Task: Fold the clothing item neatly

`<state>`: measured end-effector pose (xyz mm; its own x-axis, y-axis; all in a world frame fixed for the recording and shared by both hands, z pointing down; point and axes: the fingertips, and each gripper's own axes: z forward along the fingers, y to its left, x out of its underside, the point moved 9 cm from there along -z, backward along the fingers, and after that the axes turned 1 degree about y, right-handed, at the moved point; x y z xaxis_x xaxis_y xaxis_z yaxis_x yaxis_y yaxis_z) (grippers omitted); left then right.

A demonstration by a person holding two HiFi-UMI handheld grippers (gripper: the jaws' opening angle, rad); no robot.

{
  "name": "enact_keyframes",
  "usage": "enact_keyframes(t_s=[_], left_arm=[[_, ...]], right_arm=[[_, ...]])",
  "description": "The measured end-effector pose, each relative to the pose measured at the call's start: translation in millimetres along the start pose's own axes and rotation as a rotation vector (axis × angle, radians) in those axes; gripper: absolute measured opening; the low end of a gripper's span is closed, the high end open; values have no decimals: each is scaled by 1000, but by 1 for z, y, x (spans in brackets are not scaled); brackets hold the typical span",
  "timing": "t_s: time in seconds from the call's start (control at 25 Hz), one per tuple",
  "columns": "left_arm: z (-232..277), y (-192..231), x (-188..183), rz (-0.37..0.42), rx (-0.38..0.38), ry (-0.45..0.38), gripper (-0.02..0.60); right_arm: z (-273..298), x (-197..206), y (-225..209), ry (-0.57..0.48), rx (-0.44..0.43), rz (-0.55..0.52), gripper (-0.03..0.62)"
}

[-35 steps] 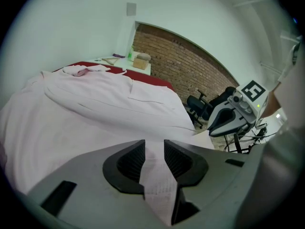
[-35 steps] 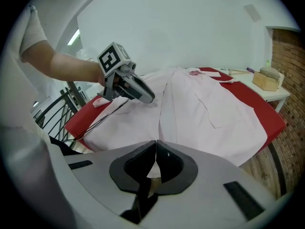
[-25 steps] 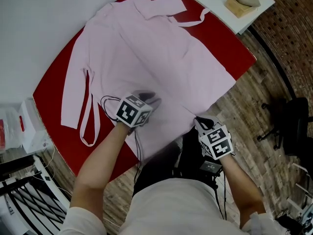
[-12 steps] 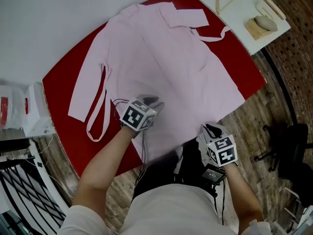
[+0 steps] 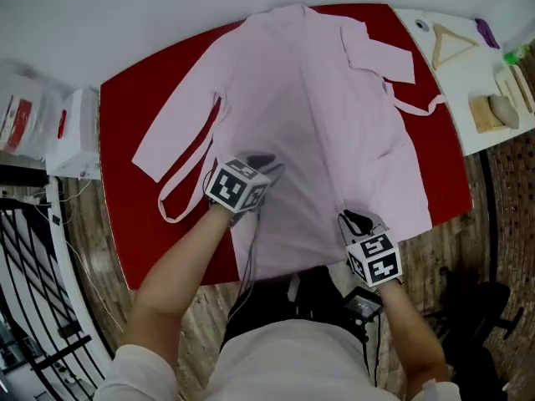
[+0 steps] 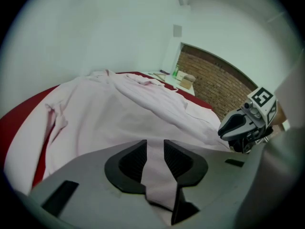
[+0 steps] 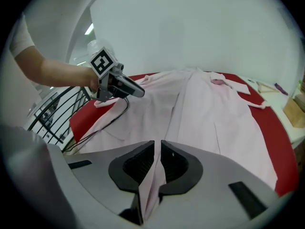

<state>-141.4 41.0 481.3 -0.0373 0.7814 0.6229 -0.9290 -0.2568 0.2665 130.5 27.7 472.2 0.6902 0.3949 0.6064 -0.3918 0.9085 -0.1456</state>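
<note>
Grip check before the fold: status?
Shut on pink robe hem: left gripper, right gripper. Robe spread on red table. Loose tie strap beside left gripper.

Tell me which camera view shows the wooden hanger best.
The head view: the hanger lies whole on the white table, seen from above. The right gripper view shows only a thin sliver at its right edge. In the left gripper view, things beyond the robe are too small to tell.

1. Pink robe (image 5: 318,124): thin matt cloth, softly creased.
2. Red table (image 5: 121,132) under the robe: smooth, with a faint sheen.
3. Floor (image 5: 493,215) right of the robe: worn wood planks.
4. Left gripper (image 6: 155,144): matt grey plastic, ribbed black pads (image 6: 131,161).
</note>
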Motion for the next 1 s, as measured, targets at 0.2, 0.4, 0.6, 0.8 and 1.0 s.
enact_keyframes(t_s=[0.2, 0.4, 0.6, 0.8, 1.0], left_arm=[[-23, 40, -4, -99, -96, -57, 110], [-47, 81, -13, -167, -154, -128, 101], [-54, 126, -26, -219, -190, -186, 53], [-47, 166, -37, -234, -206, -201, 14], [-35, 206, -60, -276, -199, -221, 9]], right_arm=[[32, -52, -11, -4, -84, -119, 23], [63, -95, -6, 0, -119, -211, 23], [92, -129, -6, -13, -90, -256, 23], [123, -158, -9, -14, -44, -257, 23], [159, -183, -11, -7, -17, -291, 23]])
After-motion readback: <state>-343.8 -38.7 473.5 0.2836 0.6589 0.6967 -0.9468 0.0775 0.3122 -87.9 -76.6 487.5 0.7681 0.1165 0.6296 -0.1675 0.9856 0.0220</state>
